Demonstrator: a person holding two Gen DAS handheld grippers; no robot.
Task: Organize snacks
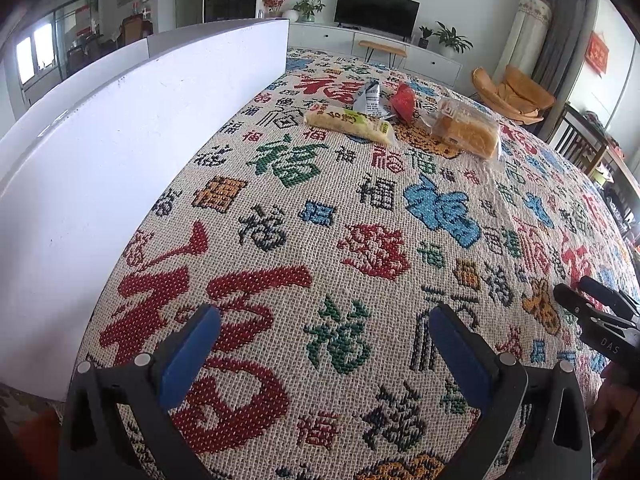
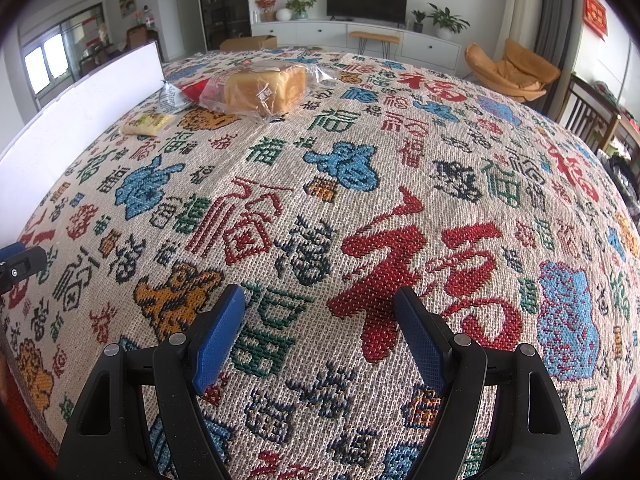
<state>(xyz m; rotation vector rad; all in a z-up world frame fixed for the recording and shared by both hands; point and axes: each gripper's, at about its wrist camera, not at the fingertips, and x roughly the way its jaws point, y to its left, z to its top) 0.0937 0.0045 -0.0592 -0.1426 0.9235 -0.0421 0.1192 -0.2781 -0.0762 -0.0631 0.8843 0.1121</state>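
My left tongs (image 1: 326, 314) and right tongs (image 2: 320, 296) gape wide, empty, above the patterned cloth (image 2: 400, 152); bagged bread (image 2: 262, 86) lies well beyond.

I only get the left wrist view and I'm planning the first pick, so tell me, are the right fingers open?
Observer: Yes, the right gripper is open and holds nothing, above the cloth.
Operator: What's past the far end of the board?
Observer: A cardboard box on the floor, in front of the TV cabinet.
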